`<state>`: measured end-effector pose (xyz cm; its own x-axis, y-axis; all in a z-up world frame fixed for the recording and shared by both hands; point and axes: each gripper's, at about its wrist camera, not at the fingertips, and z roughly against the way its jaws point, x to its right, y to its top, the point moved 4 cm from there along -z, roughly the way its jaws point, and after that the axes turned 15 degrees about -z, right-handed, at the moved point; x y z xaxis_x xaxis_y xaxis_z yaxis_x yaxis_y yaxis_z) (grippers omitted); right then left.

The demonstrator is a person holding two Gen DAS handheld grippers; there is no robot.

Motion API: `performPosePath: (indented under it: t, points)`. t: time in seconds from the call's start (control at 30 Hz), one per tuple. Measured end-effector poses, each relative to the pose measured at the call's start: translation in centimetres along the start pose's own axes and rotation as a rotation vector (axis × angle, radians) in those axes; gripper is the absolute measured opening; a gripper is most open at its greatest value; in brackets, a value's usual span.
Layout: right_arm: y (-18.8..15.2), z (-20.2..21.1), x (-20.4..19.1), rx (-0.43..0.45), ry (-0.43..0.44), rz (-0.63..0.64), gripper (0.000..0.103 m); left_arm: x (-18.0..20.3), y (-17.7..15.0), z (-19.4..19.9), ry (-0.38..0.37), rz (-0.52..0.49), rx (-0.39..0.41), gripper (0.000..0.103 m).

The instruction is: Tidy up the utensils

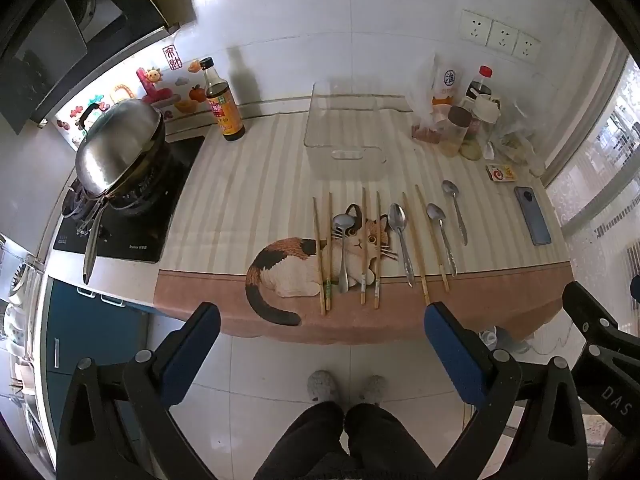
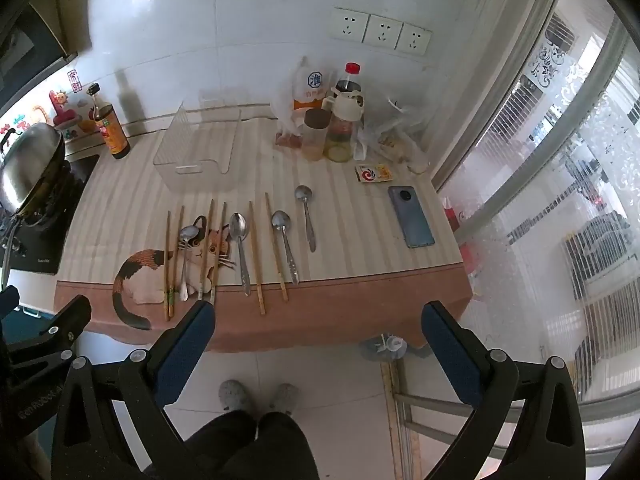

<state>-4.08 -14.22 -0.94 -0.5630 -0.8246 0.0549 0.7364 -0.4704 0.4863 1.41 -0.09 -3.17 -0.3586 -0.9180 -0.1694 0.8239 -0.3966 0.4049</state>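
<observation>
Left gripper (image 1: 322, 344) and right gripper (image 2: 318, 344): both tilted steeply downward. Fingers spread wide, nothing between them. Person's legs (image 1: 344, 436) stand below.

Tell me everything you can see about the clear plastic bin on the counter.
The clear plastic bin is a see-through, open-topped rectangular container with rounded corners and a slot handle cut into its near wall. It looks empty and stands upright on the striped mat, toward the back wall. The chopsticks and spoons lie in front of it, apart from it. Nothing touches it but the mat.
</observation>
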Motion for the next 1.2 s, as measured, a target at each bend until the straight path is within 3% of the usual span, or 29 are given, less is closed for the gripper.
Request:
performPosePath:
  t: [1.2]
  points:
    - [-0.53, 0.6, 0.51, -0.005, -0.008, -0.007, 0.103, 0.66, 0.11, 1.09, 0.004, -0.01, 0.024, 0.103]
